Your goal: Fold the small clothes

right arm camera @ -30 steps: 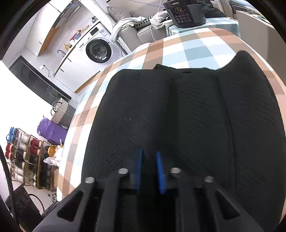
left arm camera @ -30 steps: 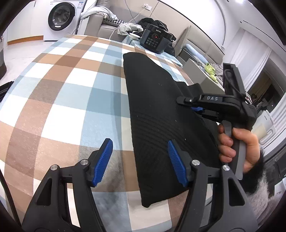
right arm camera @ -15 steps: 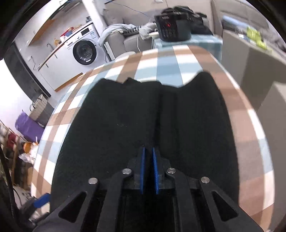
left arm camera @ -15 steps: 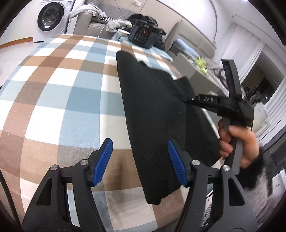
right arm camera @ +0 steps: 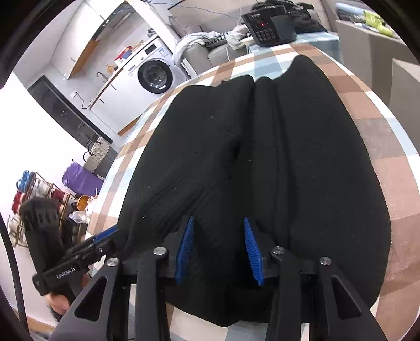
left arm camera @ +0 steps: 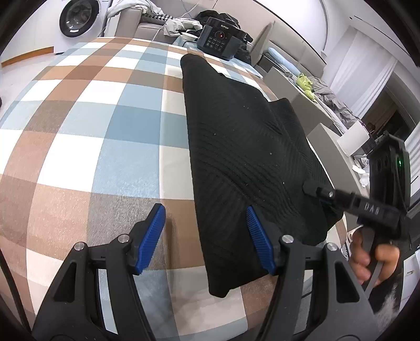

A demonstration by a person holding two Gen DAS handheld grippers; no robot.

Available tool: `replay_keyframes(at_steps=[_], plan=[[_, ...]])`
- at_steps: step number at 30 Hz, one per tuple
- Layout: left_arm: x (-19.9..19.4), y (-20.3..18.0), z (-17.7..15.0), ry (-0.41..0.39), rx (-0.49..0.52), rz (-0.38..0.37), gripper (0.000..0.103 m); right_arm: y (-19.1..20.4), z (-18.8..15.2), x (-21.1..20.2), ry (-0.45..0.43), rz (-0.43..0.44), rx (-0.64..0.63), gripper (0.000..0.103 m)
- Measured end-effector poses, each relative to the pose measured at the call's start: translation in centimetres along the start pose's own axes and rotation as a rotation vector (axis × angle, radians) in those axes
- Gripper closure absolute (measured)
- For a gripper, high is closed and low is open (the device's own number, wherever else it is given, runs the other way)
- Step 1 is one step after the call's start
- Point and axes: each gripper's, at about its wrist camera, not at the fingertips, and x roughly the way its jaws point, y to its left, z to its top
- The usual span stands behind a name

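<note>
A black ribbed knit garment (left arm camera: 241, 147) lies folded lengthwise on the checked tablecloth (left arm camera: 105, 126). My left gripper (left arm camera: 204, 217) stands open at the garment's near left corner. Its left pad hangs over bare cloth and its right pad over the knit, with the garment's edge between them. My right gripper (right arm camera: 218, 225) hovers at the near edge of the garment (right arm camera: 262, 157). Its jaws are opening, and the flat knit shows in the gap without the pads pressing on it. The left wrist view shows the right gripper (left arm camera: 319, 194) at the garment's right edge, held by a hand (left arm camera: 367, 259).
A black cooker (left arm camera: 220, 43) stands beyond the table's far end, next to a sofa with piled clothes (left arm camera: 162, 18). A washing machine (right arm camera: 155, 76) stands behind. The table's right edge (left arm camera: 330, 170) runs close to the garment. A shelf with jars (right arm camera: 34, 188) stands on the floor at the left.
The right gripper has drawn back from the middle of the garment to its near right edge, and its shut jaws have parted. The left gripper has stayed open in the same place.
</note>
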Motion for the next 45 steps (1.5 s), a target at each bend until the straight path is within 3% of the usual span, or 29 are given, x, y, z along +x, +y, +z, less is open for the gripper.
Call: replay_keyframes(at_steps=[1, 6, 8, 10, 13, 15, 19, 23, 27, 28, 29, 31, 36, 41, 43, 45], plan=[[0.0, -0.1, 0.1, 0.000, 0.003, 0.001, 0.042, 0.1, -0.1, -0.3, -0.005, 0.003, -0.021, 0.097], [-1.5, -1.2, 0.6, -0.038, 0.024, -0.016, 0.042, 2.3, 1.7, -4.2, -0.101, -0.017, -0.107, 0.099], [-2.1, -1.9, 0.7, -0.054, 0.041, -0.017, 0.042, 2.6, 2.0, -5.3, -0.111, -0.088, -0.140, 0.099], [-2.1, -2.4, 0.8, -0.053, 0.050, -0.025, 0.042, 2.0, 1.6, -4.0, -0.060, -0.171, -0.143, 0.099], [-0.9, -2.8, 0.3, -0.019, 0.060, -0.013, 0.042, -0.1, 0.8, -1.3, 0.019, -0.193, -0.088, 0.097], [-0.4, -2.8, -0.2, 0.003, 0.060, -0.008, 0.042, -1.2, 0.2, -1.3, 0.030, -0.142, -0.031, 0.091], [-0.7, -2.0, -0.8, 0.004, 0.053, 0.004, 0.042, -2.3, -1.7, -3.4, -0.001, 0.048, 0.018, 0.069], [-0.8, -1.2, -0.8, 0.005, 0.034, 0.005, 0.042, -2.1, -4.5, -5.2, -0.003, 0.132, 0.010, 0.065], [-0.8, -1.2, -0.7, 0.005, 0.038, 0.005, 0.042, -1.2, -6.0, -4.9, 0.017, 0.076, -0.069, 0.065], [-0.8, -1.2, -0.7, 0.004, 0.041, 0.005, 0.042, -0.9, -6.3, -4.8, 0.017, 0.055, -0.097, 0.069], [-0.8, -1.3, -0.7, 0.005, 0.043, 0.005, 0.042, -0.6, -6.3, -4.4, 0.023, 0.025, -0.132, 0.088], [-0.9, -1.4, -0.7, 0.003, 0.045, 0.004, 0.042, 0.3, -6.2, -4.2, 0.042, -0.027, -0.195, 0.097], [-0.9, -1.5, -0.7, 0.000, 0.052, 0.006, 0.042, 1.8, -3.9, -8.0, -0.023, -0.053, -0.258, 0.098], [-0.6, -1.2, -1.0, 0.012, 0.048, 0.012, 0.042, -0.7, -4.7, -6.3, 0.104, -0.176, -0.234, 0.098], [-0.6, -1.0, -1.2, 0.015, 0.045, 0.013, 0.042, -1.1, -5.4, -5.1, 0.149, -0.191, -0.216, 0.097], [-0.7, -1.0, -1.2, 0.015, 0.046, 0.017, 0.042, -1.2, -5.4, -5.5, 0.128, -0.168, -0.211, 0.093]])
